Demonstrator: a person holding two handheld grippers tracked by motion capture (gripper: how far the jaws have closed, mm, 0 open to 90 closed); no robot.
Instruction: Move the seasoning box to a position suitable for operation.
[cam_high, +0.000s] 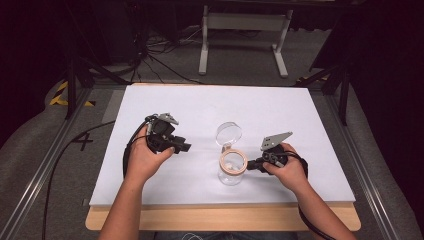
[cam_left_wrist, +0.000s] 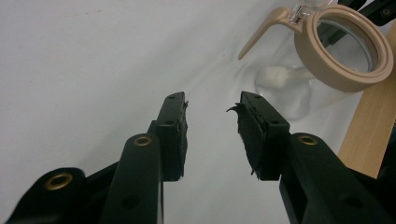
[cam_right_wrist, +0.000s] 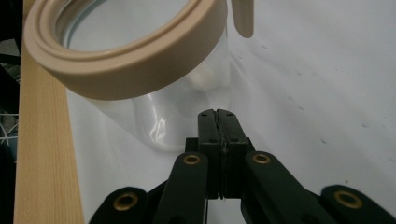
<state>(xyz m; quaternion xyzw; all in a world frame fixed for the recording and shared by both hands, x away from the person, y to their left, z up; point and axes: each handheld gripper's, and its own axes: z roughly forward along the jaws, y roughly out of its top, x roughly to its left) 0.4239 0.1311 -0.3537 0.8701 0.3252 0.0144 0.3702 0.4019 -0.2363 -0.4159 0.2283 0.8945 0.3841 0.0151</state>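
A clear jar (cam_high: 232, 172) with a beige rim stands on the white board (cam_high: 200, 107), front of centre. Its round clear lid (cam_high: 229, 133) is hinged open behind it. A small white object (cam_left_wrist: 275, 77) lies inside. My right gripper (cam_high: 251, 165) is shut with nothing between its jaws. In the right gripper view its tip (cam_right_wrist: 217, 112) is right at the jar's (cam_right_wrist: 140, 60) glass wall below the rim; I cannot tell if it touches. My left gripper (cam_high: 186, 148) is open and holds nothing, a short way left of the jar (cam_left_wrist: 345, 81), with its jaws (cam_left_wrist: 212, 105) pointing toward it.
The board rests on a wooden tabletop whose front edge (cam_high: 225, 217) shows below it. Metal rails (cam_high: 45, 165) run along both sides. Cables and a white stand (cam_high: 245, 22) sit on the floor beyond the table.
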